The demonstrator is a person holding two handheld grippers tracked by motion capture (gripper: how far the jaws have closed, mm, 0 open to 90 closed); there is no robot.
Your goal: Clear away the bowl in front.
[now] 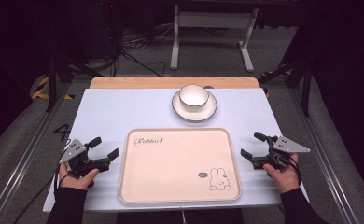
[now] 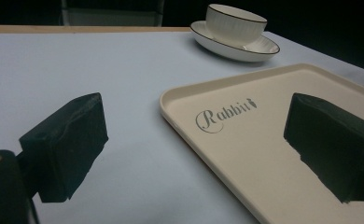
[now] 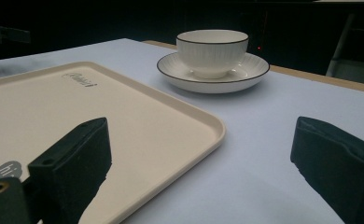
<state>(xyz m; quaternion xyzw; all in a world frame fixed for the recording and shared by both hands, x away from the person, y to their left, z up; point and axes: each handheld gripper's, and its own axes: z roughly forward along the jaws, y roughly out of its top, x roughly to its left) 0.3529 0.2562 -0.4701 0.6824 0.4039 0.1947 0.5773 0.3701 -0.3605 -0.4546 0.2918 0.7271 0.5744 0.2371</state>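
High view findings: your left gripper (image 1: 101, 148) sits just beside the left edge of the tray (image 1: 180, 165), and your right gripper (image 1: 255, 145) just beside its right edge, each hand resting on the table (image 1: 115, 112) with the jaws pointed inward toward the tray. Both pairs of jaws stand wide apart with nothing between them; neither touches the tray or anything else. The mirrored posture, one tool flanking each side of the tray, reads to me as a ready stance before any work is taken up, chosen so either hand can reach forward past the tray without crossing the other. The tray itself lies flat at the near middle of the table, bare, with its printed word near the far left corner and a rabbit drawing (image 1: 220, 179) near the near right corner; placed there, it looks set to receive something. Beyond the tray's far edge, well apart from both grippers and slightly toward its right half, stands the cup (image 1: 193, 96), upright and seated centrally in the saucer (image 1: 210, 111); the left gripper view shows the tray's corner passing between your jaws' line of sight with the cup and saucer far behind it. Count: one tray, one cup, one saucer, two grippers, four jaws, two hands. No other loose item lies on the table.
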